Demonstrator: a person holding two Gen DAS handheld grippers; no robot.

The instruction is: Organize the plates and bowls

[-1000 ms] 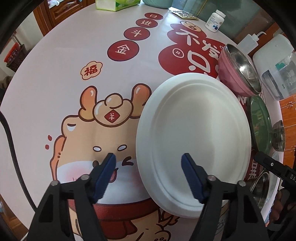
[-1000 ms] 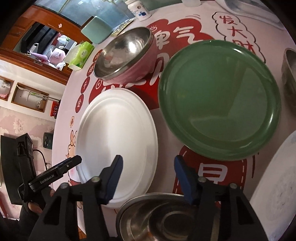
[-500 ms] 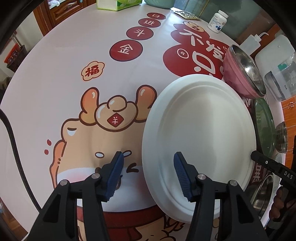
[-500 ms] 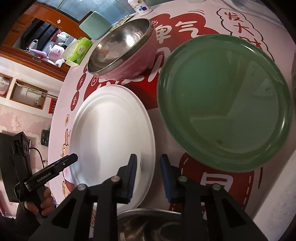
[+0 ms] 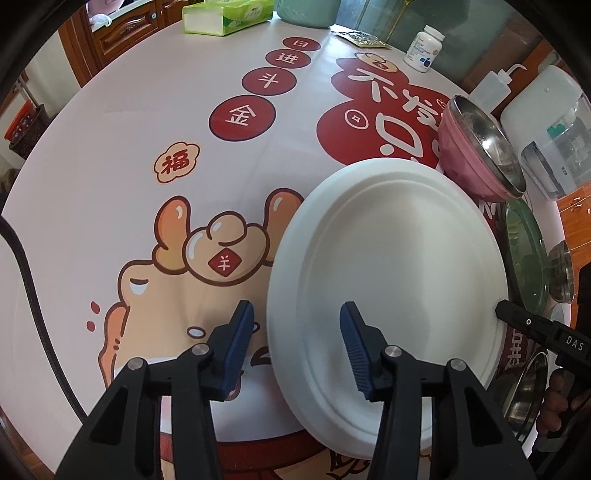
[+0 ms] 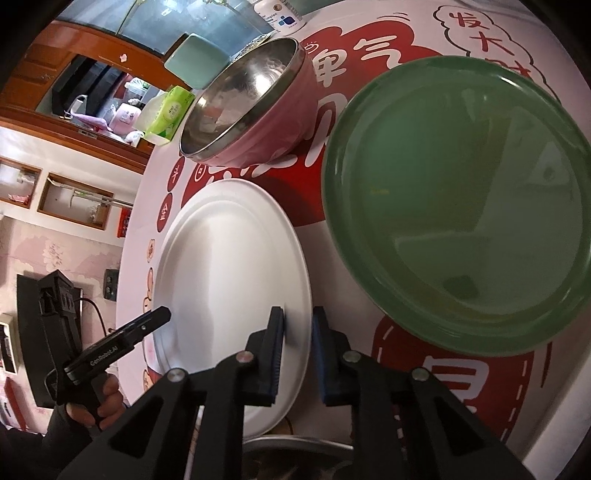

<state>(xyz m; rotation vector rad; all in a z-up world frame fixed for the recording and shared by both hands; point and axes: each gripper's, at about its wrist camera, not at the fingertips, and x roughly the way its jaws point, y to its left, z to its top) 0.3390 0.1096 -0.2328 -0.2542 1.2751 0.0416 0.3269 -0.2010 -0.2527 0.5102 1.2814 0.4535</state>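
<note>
A white plate (image 5: 388, 266) lies on the printed round table (image 5: 110, 147). My left gripper (image 5: 297, 347) straddles its left rim, jaws closing, and the blue pads (image 5: 240, 343) stand clear of the rim. My right gripper (image 6: 298, 350) is shut on the opposite rim of the white plate (image 6: 229, 266). Beyond it sit a green plate (image 6: 454, 203) and a pink bowl (image 6: 258, 103) with a steel inside. A steel bowl (image 6: 295, 450) shows just under the right gripper.
At the table's far edge stand a tissue box (image 5: 229, 16), a pill bottle (image 5: 423, 46), a squeeze bottle (image 5: 491, 85) and a clear container (image 5: 554, 129). A small steel bowl (image 5: 561, 273) sits behind the green plate (image 5: 524, 258). A black cable (image 5: 33, 295) runs along the left.
The right jaws have come together from wide apart onto the white plate's rim. The left jaws have narrowed around the other rim. The plate has hardly shifted.
</note>
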